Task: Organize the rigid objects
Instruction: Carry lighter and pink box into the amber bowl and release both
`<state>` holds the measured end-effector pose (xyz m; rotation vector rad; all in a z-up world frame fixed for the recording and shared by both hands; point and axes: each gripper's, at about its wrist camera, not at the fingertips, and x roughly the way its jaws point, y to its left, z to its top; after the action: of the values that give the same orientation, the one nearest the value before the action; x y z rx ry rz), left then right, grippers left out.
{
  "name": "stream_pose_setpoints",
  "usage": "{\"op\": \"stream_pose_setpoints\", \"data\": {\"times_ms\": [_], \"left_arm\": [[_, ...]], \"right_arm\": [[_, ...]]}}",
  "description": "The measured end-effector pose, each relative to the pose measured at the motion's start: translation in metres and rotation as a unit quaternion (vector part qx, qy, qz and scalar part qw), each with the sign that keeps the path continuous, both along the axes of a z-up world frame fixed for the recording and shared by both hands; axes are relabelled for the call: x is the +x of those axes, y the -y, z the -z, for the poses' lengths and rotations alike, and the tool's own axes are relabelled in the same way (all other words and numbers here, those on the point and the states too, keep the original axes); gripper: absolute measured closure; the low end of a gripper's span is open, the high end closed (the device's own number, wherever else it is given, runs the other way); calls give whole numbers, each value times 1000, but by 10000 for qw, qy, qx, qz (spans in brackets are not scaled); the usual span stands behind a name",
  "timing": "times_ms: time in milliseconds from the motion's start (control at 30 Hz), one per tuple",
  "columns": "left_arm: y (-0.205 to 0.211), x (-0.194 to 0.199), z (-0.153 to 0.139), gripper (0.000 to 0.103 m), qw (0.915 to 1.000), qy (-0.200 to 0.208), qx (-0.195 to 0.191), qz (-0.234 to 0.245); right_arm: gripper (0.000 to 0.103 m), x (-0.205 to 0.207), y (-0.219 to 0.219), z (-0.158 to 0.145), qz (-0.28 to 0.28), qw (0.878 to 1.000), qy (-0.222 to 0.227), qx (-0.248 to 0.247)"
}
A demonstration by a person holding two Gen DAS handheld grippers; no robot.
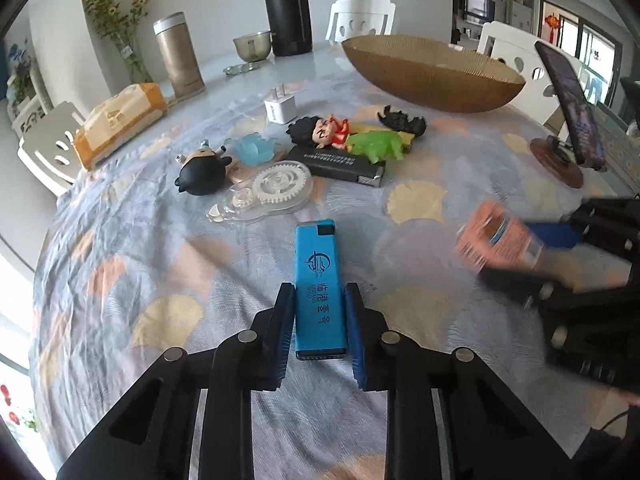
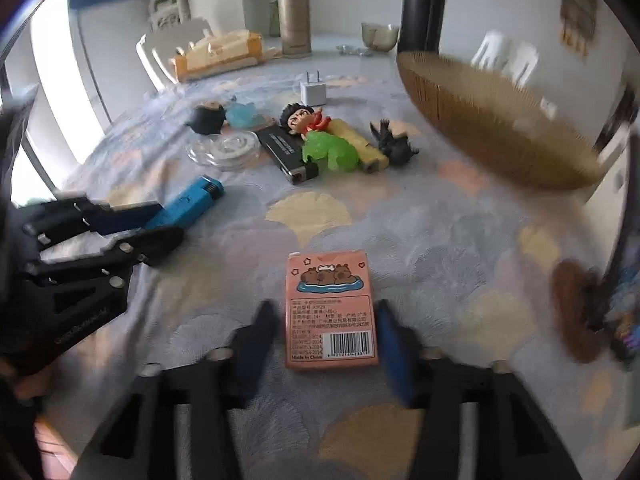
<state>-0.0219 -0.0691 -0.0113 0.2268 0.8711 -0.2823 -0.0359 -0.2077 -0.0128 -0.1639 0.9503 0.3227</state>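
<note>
My left gripper [image 1: 319, 300] is shut on a blue lighter [image 1: 319, 280], its pads pressed on both sides; it also shows in the right wrist view [image 2: 188, 202]. My right gripper [image 2: 326, 330] has its jaws either side of a pink card box [image 2: 329, 312], with a gap at the left pad; the box shows blurred in the left wrist view [image 1: 496, 240]. Beyond lie a black lighter [image 1: 340, 164], a correction tape [image 1: 268, 192], toy figures [image 1: 332, 132] and a white charger [image 1: 280, 106]. A brown woven bowl [image 1: 432, 72] stands at the back right.
A tissue pack [image 1: 120, 120], a gold flask [image 1: 178, 56], a black thermos [image 1: 286, 4] and a small metal bowl [image 1: 252, 46] stand at the table's far side. A phone on a stand [image 1: 568, 120] is at the right. White chairs surround the table.
</note>
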Motion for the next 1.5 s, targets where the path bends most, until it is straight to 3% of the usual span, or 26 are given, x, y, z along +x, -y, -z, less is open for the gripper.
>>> {"op": "stream_pose_setpoints", "data": {"times_ms": [67,200,433,600,700,800,900,1033,1133,1200,1333,1400,1467,1500], "left_arm": [[-1,-4,-6,82,9999,78,-89,24],[-2,-9,-27,82,9991,282,-311,88],[8,-2,-84,82,9933,887,-655,346],[41,33,-142,82,9813,1287,-1243,706],[67,66,-164,82,9750,1245,-1615,883],[91,100,-161,82,9749,1042,-1725,945],[116,138,-131,82,9772,434,-1839,972],[132,166,-94,82,9784,-75,-1914,780],[134,174,-81,79,9787,-232,-1929,656],[131,175,-81,66,9798,-281,-1899,567],[96,158,-101,59,9749,-63,-2169,497],[73,144,-113,57,9741,163,-2227,355],[51,129,-123,48,9737,365,-2234,259],[36,115,-129,38,9725,510,-2267,173]], "right_arm": [[64,-1,-2,0,-102,9995,-98,293],[64,0,1,-13,-40,9993,49,356],[64,10,31,-75,342,9948,624,734],[64,29,67,-125,998,9833,1173,973],[64,46,89,-146,1510,9720,1407,1120],[64,70,115,-146,2066,9620,1224,1299],[64,98,134,-128,2378,9571,700,1500],[64,118,138,-110,2631,9566,380,1192],[63,126,142,-101,2655,9577,196,1096],[62,131,143,-98,2663,9577,105,1088],[55,122,138,-104,2490,9602,311,1226],[43,113,119,-113,2143,9674,491,1259],[39,102,95,-121,1830,9738,674,1168],[39,98,85,-124,1685,9766,726,1118]]}}
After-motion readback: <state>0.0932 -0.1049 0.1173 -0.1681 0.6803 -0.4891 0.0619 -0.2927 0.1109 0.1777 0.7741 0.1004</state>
